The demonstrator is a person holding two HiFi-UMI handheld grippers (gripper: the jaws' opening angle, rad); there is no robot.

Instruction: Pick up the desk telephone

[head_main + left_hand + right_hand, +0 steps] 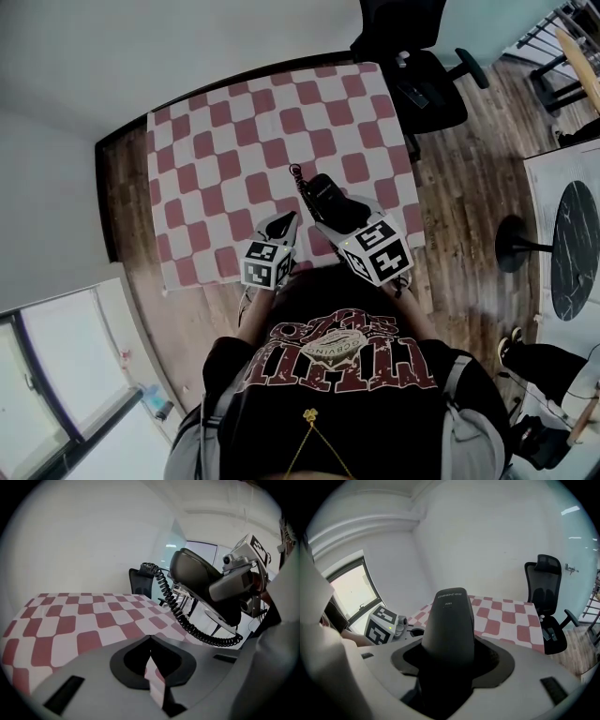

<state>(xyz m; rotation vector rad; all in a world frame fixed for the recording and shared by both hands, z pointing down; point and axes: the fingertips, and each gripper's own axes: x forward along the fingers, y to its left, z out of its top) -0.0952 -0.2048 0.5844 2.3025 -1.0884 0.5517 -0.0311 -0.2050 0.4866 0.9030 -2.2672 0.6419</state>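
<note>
The desk telephone is a black handset (322,192) with a coiled black cord (298,174). It is lifted off the red-and-white checked tablecloth (234,150). My right gripper (330,214) is shut on the handset (449,625), whose top end sticks up between the jaws. In the left gripper view the handset (197,581) hangs at the right, and its cord (180,613) loops down beneath it. My left gripper (284,226) hovers just left of it over the cloth's near edge. Its jaws (151,645) meet with nothing held. No telephone base shows.
A black office chair (412,66) stands at the table's far right corner. A round dark-topped table (572,248) is at the right on the wooden floor (469,178). A white wall runs behind the table, and a window (56,375) is at the lower left.
</note>
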